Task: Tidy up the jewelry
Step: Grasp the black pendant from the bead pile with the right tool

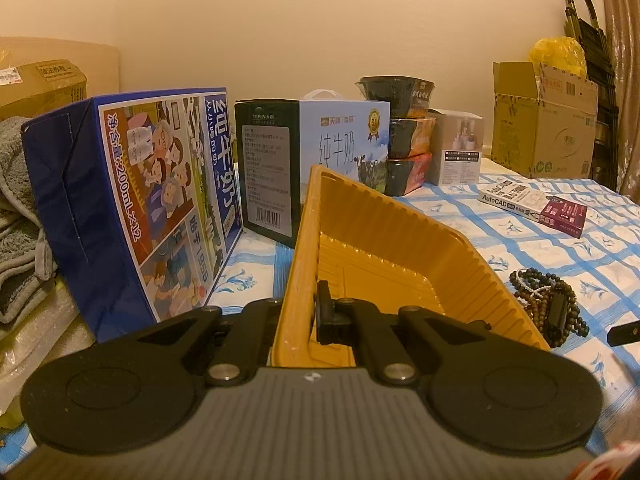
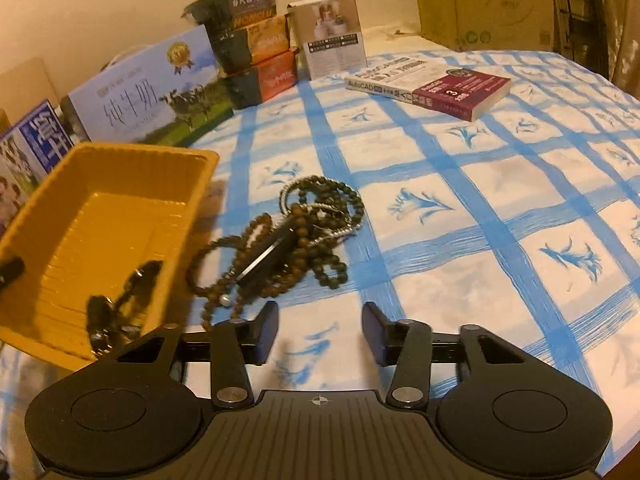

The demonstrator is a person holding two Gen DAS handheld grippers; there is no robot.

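My left gripper is shut on the near wall of a yellow ribbed plastic tray, which stretches away from it. In the right wrist view the tray sits at the left, and a dark beaded bracelet lies blurred inside its near corner. A tangle of brown and dark bead strands with a black oblong piece on top lies on the cloth just right of the tray; the left wrist view also shows this pile. My right gripper hangs open just short of the pile, nothing between its fingers.
A blue-and-white checked cloth covers the surface. Along the back stand milk cartons, stacked noodle bowls, a small white box and a cardboard box. An AutoCAD book lies flat. Grey towels are at the far left.
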